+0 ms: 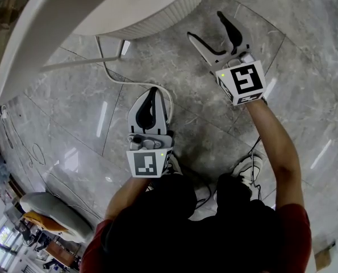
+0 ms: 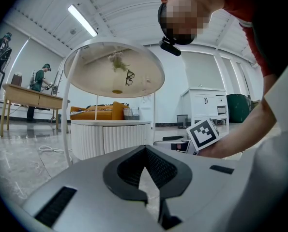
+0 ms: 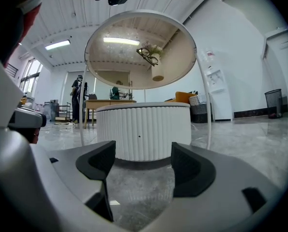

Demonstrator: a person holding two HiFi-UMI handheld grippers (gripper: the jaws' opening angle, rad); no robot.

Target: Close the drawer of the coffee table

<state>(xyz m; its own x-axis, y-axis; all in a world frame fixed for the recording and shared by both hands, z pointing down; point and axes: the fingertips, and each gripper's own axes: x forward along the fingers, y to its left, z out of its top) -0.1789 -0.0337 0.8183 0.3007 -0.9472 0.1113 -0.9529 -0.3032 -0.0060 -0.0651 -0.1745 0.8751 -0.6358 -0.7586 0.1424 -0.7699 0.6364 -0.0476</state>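
Observation:
The round white ribbed coffee table stands ahead of me on the floor, under a round upper tray on thin legs. In the right gripper view its ribbed front looks flush, with a small hole in the middle and no drawer standing out. My right gripper is open and empty, a short way from the table and pointing at it. My left gripper is shut on nothing, lower and further back. Its jaws meet in the left gripper view, where the table lies to the left.
A white cable runs over the grey marble floor from under the table towards my left gripper. My shoes are below the grippers. Far off are a desk with people, an orange sofa and a white cabinet.

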